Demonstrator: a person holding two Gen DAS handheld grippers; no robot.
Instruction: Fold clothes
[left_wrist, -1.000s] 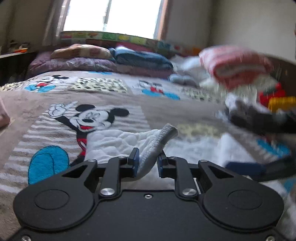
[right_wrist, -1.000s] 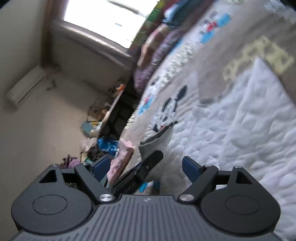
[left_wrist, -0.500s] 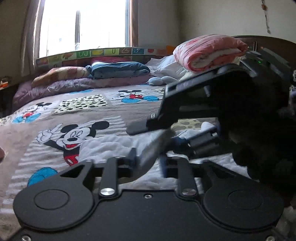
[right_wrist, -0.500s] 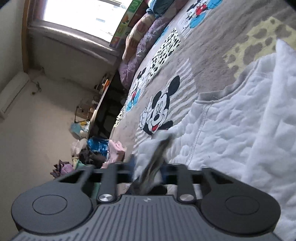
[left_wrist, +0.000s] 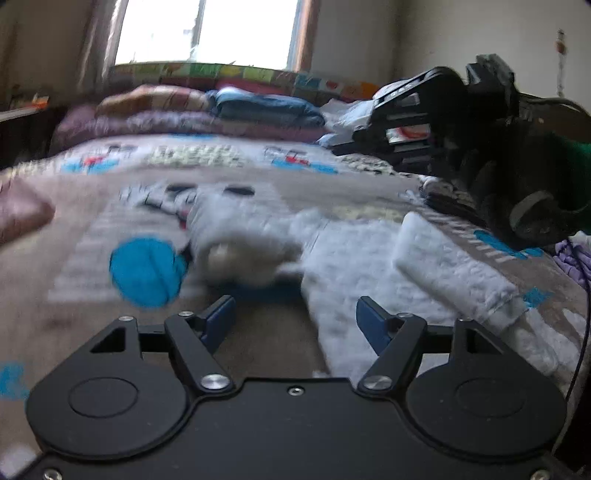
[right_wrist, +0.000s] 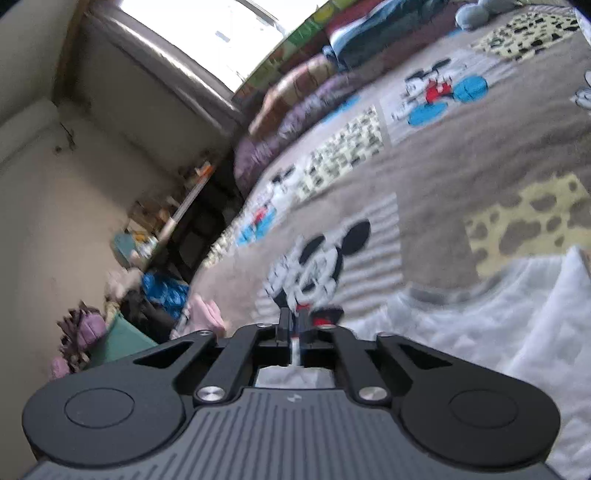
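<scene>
Bedspread (left_wrist: 66, 206) with cartoon mice is lying under everything. I'm now running my left gripper (left_wrist: 295, 314) wide apart and empty, having just let the sleeve go; that fold looks handed over. White garment (left_wrist: 369, 266) is spreading just ahead and right of it. My right gripper (right_wrist: 291, 325) is pinching white cloth, jaws nearly together.

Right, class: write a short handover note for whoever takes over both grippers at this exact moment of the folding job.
Left gripper: open, holding nothing, low over the bedspread.
Right gripper: fingers nearly together; it cannot be told whether cloth is pinched.
White garment: lies rumpled on the bedspread, one sleeve laid across it, a bunched part ahead of the left gripper.
Done: partly gathered only.
Left: flatten it, fold the sides in, fold in half.
</scene>
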